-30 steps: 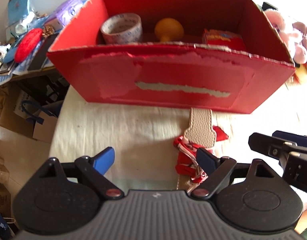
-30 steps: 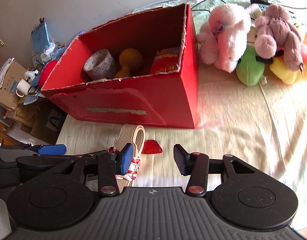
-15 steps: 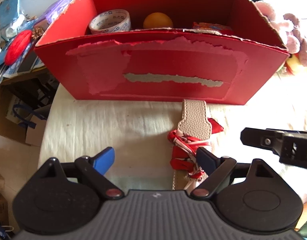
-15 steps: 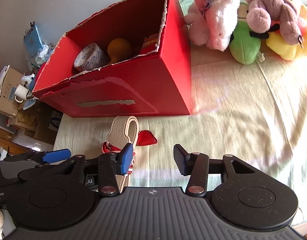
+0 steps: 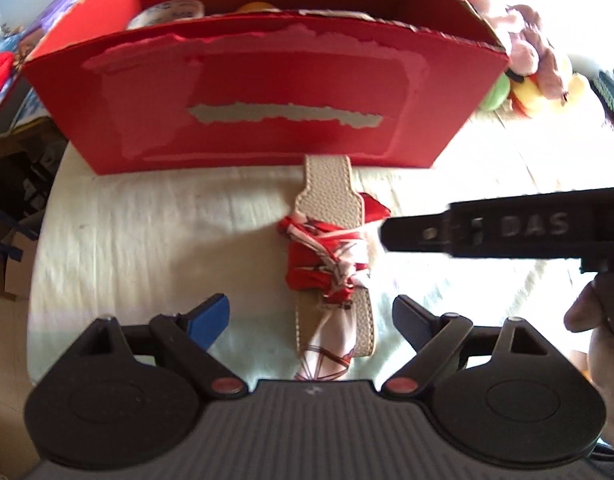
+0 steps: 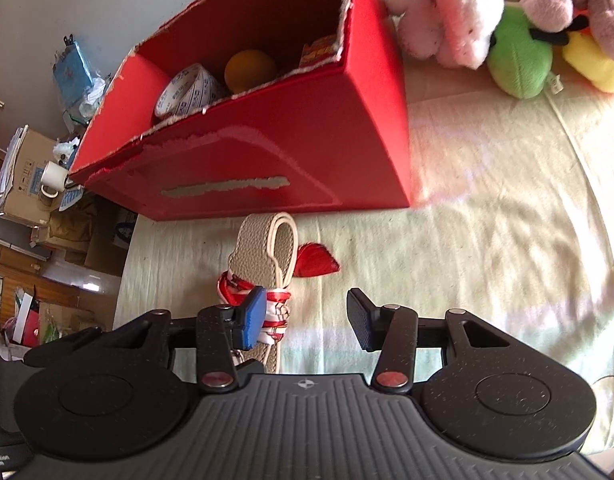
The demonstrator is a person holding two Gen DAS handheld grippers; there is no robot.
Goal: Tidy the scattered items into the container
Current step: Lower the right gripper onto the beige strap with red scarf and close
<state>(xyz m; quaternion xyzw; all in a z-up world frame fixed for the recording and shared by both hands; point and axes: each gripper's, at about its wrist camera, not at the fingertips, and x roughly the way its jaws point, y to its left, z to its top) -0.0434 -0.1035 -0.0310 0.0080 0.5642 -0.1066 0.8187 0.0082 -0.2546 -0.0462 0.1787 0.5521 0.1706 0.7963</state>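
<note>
We look down both grippers at a table under a pale cloth (image 6: 487, 264). A red cardboard box (image 5: 267, 92) stands on it, long torn front wall toward us. Just before that wall lies a beige strap (image 5: 327, 192) with a red-and-white scarf (image 5: 327, 256) knotted round its middle; the strap's far end nearly meets the foot of the box.

Left wrist view: left gripper (image 5: 311, 320) has its jaws spread wide, the strap's near end lying between the fingers, neither pad on it. The right gripper's black body (image 5: 507, 232) reaches in from the right beside the knot, with part of a hand (image 5: 599, 344) below it. Box contents are nearly hidden behind the front wall here.

Right wrist view: right gripper (image 6: 303, 320) has its jaws parted about halfway, nothing pinched. Its blue left pad (image 6: 253, 316) sits in front of the knot; we cannot tell whether it touches. The strap shows as a folded loop here, and a red scarf tail pokes out on the right. Inside the box we make out a tape roll (image 6: 187, 94), an orange ball (image 6: 249, 70) and a red packet (image 6: 321, 50). Plush toys (image 6: 519, 20) are heaped to the right of the box, a white mug (image 6: 53, 178) on clutter to its left.
</note>
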